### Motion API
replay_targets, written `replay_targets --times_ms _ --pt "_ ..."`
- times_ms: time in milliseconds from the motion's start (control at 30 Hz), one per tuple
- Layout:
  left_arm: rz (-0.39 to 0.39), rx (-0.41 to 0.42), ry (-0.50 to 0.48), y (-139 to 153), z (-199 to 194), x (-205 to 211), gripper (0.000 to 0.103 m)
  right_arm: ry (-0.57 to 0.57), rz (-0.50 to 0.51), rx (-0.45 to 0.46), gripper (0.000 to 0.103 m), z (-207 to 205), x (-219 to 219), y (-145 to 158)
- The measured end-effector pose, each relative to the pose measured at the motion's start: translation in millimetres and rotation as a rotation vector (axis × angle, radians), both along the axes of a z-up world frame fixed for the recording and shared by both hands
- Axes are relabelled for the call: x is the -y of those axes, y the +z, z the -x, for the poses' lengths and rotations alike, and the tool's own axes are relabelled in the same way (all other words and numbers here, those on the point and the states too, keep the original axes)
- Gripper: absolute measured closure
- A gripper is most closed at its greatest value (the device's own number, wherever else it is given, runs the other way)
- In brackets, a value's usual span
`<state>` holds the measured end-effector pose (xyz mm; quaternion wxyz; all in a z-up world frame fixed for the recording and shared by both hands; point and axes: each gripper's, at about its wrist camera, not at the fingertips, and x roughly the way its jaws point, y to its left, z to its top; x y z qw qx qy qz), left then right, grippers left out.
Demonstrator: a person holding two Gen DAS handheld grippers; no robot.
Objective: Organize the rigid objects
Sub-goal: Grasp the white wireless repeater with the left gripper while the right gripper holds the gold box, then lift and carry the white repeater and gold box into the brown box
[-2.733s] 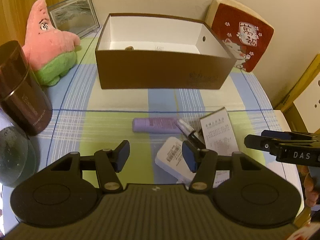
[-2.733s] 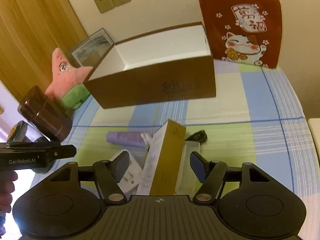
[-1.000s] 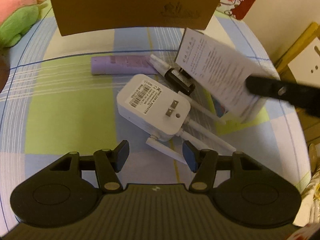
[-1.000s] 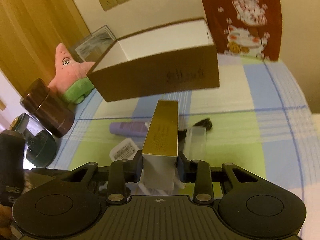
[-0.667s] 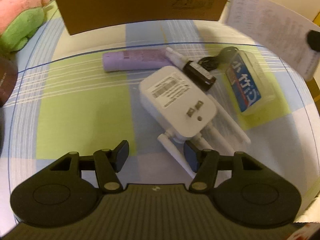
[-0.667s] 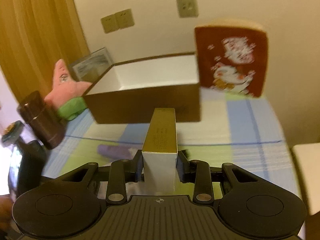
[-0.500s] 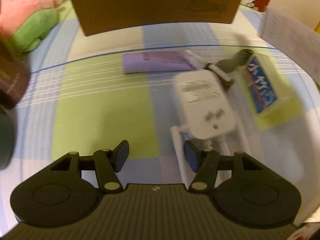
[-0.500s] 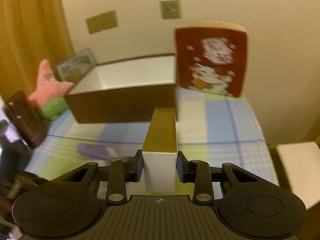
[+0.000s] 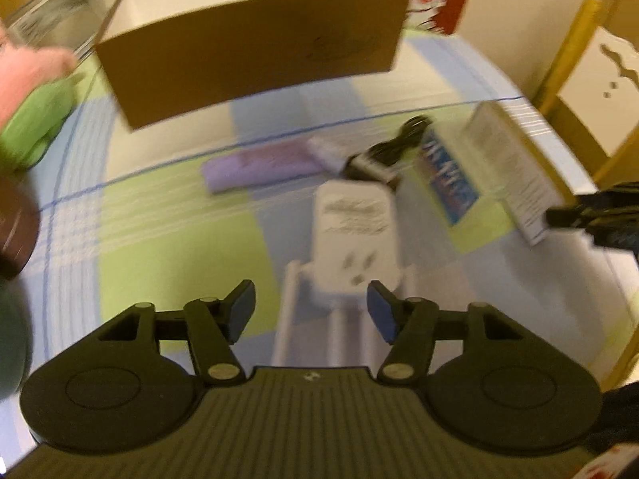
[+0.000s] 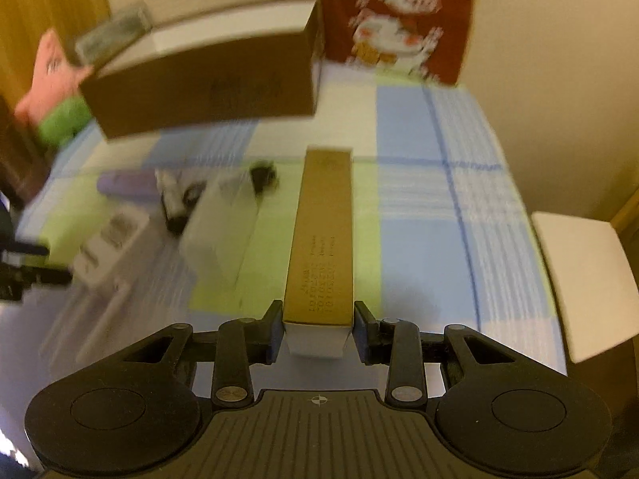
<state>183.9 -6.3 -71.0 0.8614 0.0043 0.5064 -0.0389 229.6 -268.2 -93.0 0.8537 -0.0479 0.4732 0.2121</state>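
Observation:
My left gripper (image 9: 310,299) hovers low over the checked tablecloth, its jaws opening. Between and just beyond the fingertips lies a white plug-in repeater (image 9: 355,235) with its antennas; the pads do not touch it. Behind it lie a purple tube (image 9: 259,163), a small black item (image 9: 383,159) and a clear case with a blue label (image 9: 449,171). My right gripper (image 10: 318,323) is shut on the near end of a long gold box (image 10: 323,239), held low to the right of the clear case (image 10: 223,219). An open brown cardboard box (image 9: 247,56) stands at the back.
A red lucky-cat cushion (image 10: 399,20) leans on the wall behind the brown box. A pink and green plush (image 10: 52,76) and a dark canister (image 9: 12,231) stand at the left. A white seat (image 10: 579,279) is beyond the table's right edge.
The right gripper has carried the gold box down and to the right, low over the cloth. The left gripper has swung so the repeater lies between its jaws, which stand slightly wider.

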Motion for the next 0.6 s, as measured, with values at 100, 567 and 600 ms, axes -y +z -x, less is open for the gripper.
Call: replay_targets --times_ms 100,567,600 --pt "-0.005 0.008 -0.027 -3.7 -11.6 12.7 0.039 0.002 0.007 -0.004 0.062 -0.5 -1.9 -1.4" --pt "-0.035 -0.080 -0.061 -38.3 -52.3 33.3 0.050 -0.013 -0.012 0.009 0.042 -29.9 -9.8 -0.8" --pt "-0.040 -0.080 -0.059 -39.0 -51.9 33.9 0.050 -0.014 -0.010 0.008 0.042 -32.3 -10.6 -1.7"
